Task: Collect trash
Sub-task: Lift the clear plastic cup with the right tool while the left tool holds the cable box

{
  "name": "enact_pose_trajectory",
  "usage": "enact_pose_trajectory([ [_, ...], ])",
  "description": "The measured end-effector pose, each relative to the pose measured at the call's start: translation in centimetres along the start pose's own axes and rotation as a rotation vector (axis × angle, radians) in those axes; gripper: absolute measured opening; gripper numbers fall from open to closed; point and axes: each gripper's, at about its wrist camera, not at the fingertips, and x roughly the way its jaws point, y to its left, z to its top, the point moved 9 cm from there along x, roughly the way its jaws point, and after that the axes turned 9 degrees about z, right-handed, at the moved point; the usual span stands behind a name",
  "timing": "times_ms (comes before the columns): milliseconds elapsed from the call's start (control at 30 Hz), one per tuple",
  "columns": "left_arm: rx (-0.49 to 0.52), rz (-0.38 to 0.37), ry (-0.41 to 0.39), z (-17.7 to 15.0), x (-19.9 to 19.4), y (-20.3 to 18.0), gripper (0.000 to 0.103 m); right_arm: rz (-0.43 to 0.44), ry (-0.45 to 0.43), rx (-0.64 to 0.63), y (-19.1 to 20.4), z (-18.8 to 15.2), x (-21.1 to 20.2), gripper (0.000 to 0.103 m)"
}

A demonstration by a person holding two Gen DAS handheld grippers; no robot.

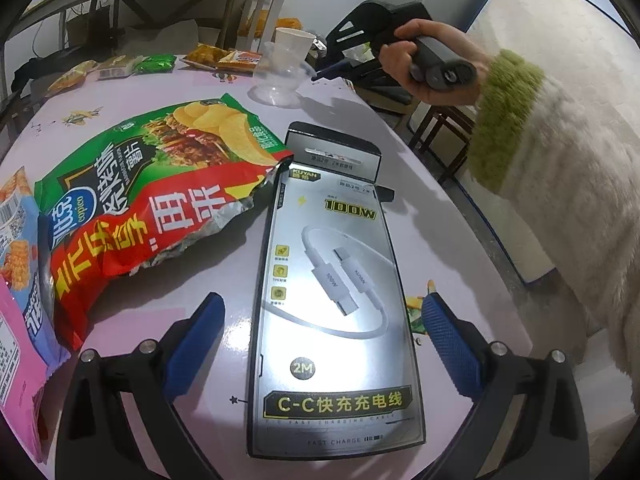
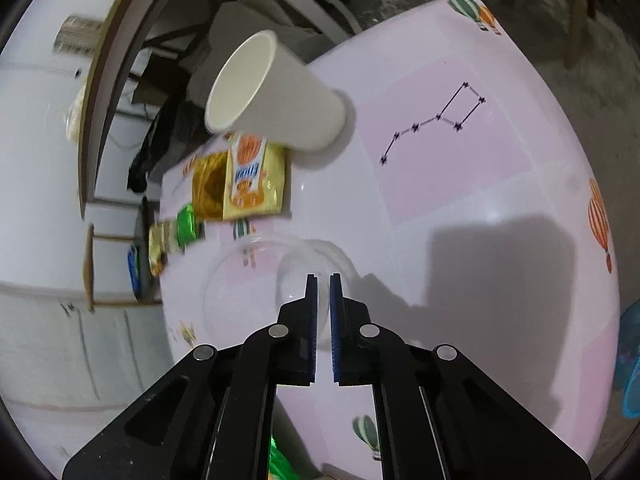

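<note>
My left gripper (image 1: 320, 328) is open, its blue-padded fingers either side of a black-and-silver cable box (image 1: 332, 304) lying flat on the pink table (image 1: 200, 92). An opened green-and-red chip bag (image 1: 156, 196) lies left of the box. My right gripper (image 2: 323, 280) is nearly shut, its pads pinching the rim of a clear plastic cup (image 2: 280, 280), which also shows in the left wrist view (image 1: 276, 76). A white paper cup (image 2: 276, 92) stands beyond it; it shows in the left wrist view too (image 1: 294, 46).
Pink and blue snack packets (image 1: 20, 300) lie at the left edge. Yellow and green wrappers (image 2: 240, 180) lie past the cups, also seen far back (image 1: 132, 66). A blue bin (image 2: 630, 360) stands beside the table. A wooden stool (image 1: 440, 136) and a mattress (image 1: 560, 80) stand at right.
</note>
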Motion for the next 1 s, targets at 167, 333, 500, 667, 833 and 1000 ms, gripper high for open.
enact_pose_trajectory([
  [167, 0.016, 0.03, -0.007, -0.4, -0.4, -0.1, 0.097, -0.063, -0.09, -0.125, 0.2, -1.8, -2.7, 0.003],
  [333, 0.015, 0.038, -0.01, -0.7, -0.9, -0.4, 0.097, -0.131, -0.2, -0.225, -0.7, -5.1, -7.1, 0.002],
  [500, 0.028, 0.051, -0.016, -0.6, -1.5, -0.8, 0.097, -0.135, -0.281, -0.197, -4.0, -10.3, -11.4, 0.002],
  [667, 0.038, 0.058, -0.002, 0.1, -1.5, -0.8, 0.097, -0.1, -0.3, -0.158, -6.1, -15.7, -13.8, 0.003],
  [833, 0.037, 0.075, 0.045, 1.0, -0.2, -0.7, 0.097, -0.057, -0.31, -0.159, -6.6, -20.0, -15.1, 0.003],
  [1000, 0.077, 0.116, 0.068, 0.9, 1.3, -1.2, 0.093, 0.003, -0.288, -0.132, -7.0, -23.0, -14.7, 0.003],
])
